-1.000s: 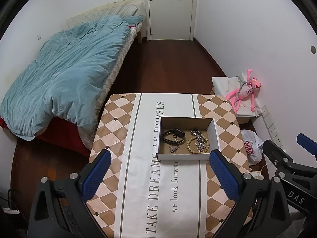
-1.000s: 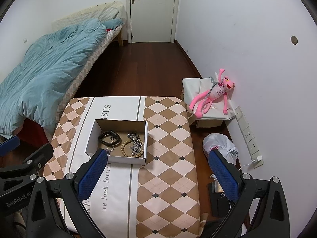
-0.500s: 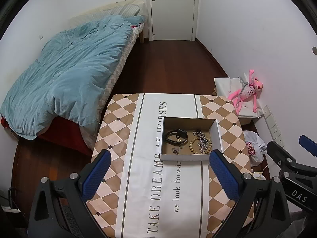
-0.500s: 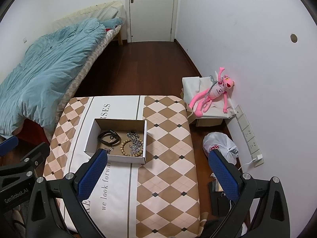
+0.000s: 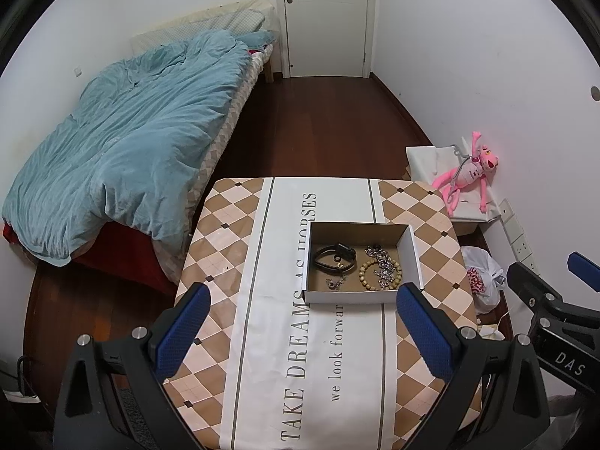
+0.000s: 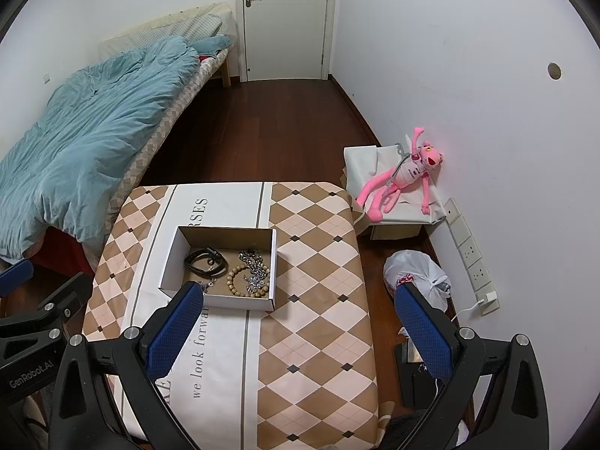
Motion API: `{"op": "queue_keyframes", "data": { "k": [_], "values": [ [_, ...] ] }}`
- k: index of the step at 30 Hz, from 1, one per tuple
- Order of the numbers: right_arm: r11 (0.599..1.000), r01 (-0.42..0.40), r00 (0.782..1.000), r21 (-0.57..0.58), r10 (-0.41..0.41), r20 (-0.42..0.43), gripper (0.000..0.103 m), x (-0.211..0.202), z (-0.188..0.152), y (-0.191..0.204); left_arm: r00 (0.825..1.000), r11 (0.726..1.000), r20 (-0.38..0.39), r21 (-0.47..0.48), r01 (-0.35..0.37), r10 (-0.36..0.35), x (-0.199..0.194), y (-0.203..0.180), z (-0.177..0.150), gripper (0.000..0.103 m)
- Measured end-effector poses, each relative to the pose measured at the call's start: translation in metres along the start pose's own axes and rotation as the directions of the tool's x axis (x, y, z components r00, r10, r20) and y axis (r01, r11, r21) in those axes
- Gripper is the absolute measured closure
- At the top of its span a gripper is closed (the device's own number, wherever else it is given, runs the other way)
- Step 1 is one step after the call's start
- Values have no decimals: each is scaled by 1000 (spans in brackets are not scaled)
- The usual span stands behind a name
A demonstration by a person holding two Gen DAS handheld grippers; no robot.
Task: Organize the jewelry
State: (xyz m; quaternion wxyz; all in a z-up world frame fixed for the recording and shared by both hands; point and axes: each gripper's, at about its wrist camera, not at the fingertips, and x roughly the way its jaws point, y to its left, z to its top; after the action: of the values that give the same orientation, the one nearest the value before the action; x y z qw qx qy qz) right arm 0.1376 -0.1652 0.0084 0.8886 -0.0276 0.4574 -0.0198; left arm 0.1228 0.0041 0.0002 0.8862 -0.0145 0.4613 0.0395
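A home bedroom is indicated. A bed (image 5: 123, 157) with rumpled blue duvet (image 5: 112, 142), a closed door (image 5: 326, 18) and a plush toy (image 6: 401, 176) are seen.

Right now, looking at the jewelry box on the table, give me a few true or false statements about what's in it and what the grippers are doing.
1. The cardboard box sits on the patterned tablecloth. True.
2. The black wristband lies outside the box. False: it lies inside, on the left part of the box.
3. The wooden bead bracelet is inside the box, right of the wristband. True.
4. The left hand-held gripper is shut on the silver chain. False: it is open and empty, and the chain lies in the box.
5. The right hand-held gripper is open and holds nothing. True.
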Motion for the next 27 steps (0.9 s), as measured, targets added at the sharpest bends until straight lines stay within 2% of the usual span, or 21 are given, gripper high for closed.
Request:
{"op": "queue_keyframes", "data": {
  "k": [27],
  "values": [
    [1000, 6, 1000, 2, -6, -5, 0, 0, 0, -3, 1000, 1000, -8, 2, -3, 3, 1, 3, -3, 2]
  ]
}}
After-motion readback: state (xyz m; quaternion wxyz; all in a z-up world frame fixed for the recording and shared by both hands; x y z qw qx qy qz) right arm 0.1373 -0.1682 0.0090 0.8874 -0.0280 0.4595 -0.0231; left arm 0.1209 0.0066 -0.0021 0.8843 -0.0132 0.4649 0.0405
